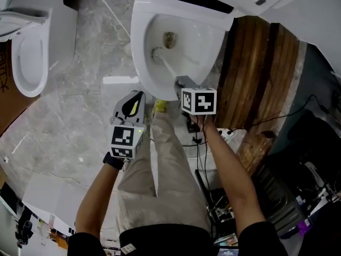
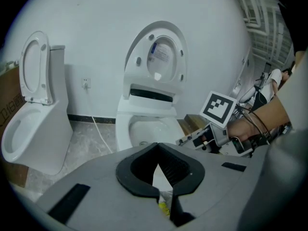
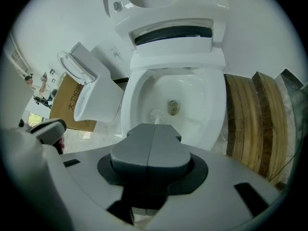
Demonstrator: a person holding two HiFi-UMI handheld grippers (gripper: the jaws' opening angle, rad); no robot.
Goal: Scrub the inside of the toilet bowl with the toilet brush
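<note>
The open toilet bowl (image 1: 139,63) sits at the top centre of the head view, lid raised, with a brownish drain at its bottom. A white toilet brush (image 1: 163,61) lies inside it, its head to the left of the drain (image 1: 169,39). My right gripper (image 1: 180,83) is at the bowl's front rim, shut on the brush handle. In the right gripper view the jaws meet (image 3: 153,128) and hide the handle; only the brush head (image 3: 156,114) shows inside the bowl (image 3: 216,109). My left gripper (image 1: 136,97) hangs over the floor left of the bowl, tips together (image 2: 156,145), holding nothing.
A second toilet (image 1: 32,52) stands at the left with its seat up. Wooden planks (image 1: 256,73) lean to the right of the bowl. Cables and gear (image 1: 213,143) lie by the person's right leg. A white cord (image 1: 112,15) and a white bar (image 1: 120,80) lie on the marble floor.
</note>
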